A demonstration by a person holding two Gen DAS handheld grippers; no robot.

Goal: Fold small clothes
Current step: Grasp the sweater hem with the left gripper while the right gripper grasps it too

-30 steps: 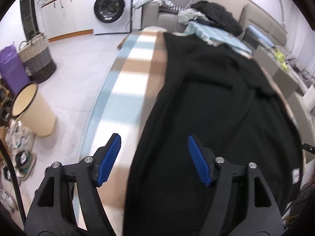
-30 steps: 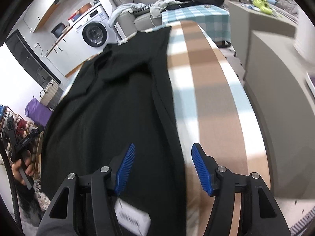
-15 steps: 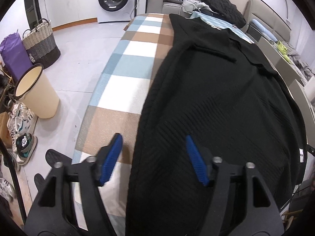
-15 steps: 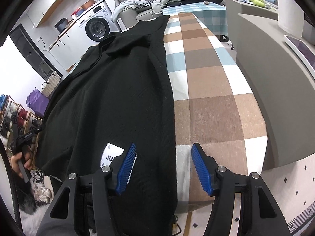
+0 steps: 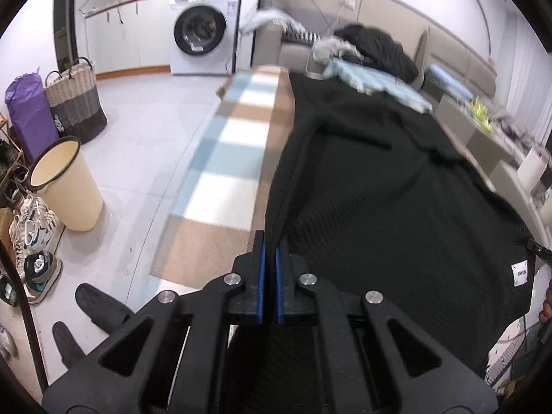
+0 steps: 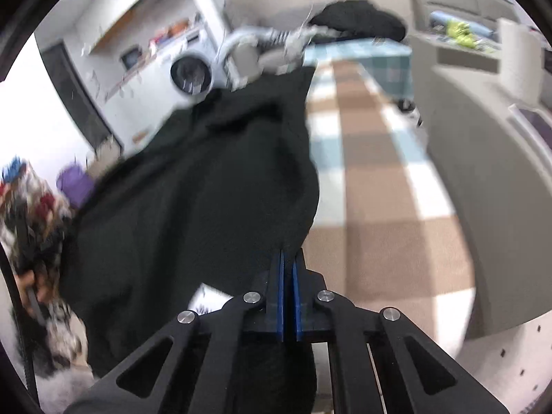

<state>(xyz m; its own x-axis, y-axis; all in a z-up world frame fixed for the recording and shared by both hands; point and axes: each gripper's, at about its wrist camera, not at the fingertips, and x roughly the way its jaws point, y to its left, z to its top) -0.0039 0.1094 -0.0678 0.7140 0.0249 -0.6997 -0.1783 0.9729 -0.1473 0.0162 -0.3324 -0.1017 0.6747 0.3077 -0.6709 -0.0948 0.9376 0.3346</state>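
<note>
a long tabletop (image 5: 220, 186) covered in brown, blue and white checks ran away from both cameras toward a beige sofa (image 5: 276, 48), and most of its length was taken up by a black knitted garment (image 5: 379, 207) lying spread out flat, its collar end toward the sofa and its hem end nearest the cameras. a small white label (image 5: 519, 273) showed on the garment's near corner. on the sofa a heap of dark and pale clothes (image 5: 372, 51) lay piled. against the far wall stood a white washing machine (image 5: 203, 32) with its round door closed. on the floor to the left a woven basket (image 5: 74, 101) with handles stood beside a purple bag (image 5: 29, 114); what the basket held could not be seen. nearer, a cream bin (image 5: 65, 186) with a dark rim stood open, and the part of its inside in view looked bare. several sneakers (image 5: 34, 241) sat on the floor beside it. the left hand-held gripper (image 5: 269, 252) had just been closing and was pressed together on the garment's left edge, a ridge of black knit running up from between its blue pads (image 5: 261, 276). the right hand-held gripper (image 6: 288, 265), in a blurred view, had likewise just been closing and pinched the garment's right edge, the fabric bunching up just ahead of its tips.
</note>
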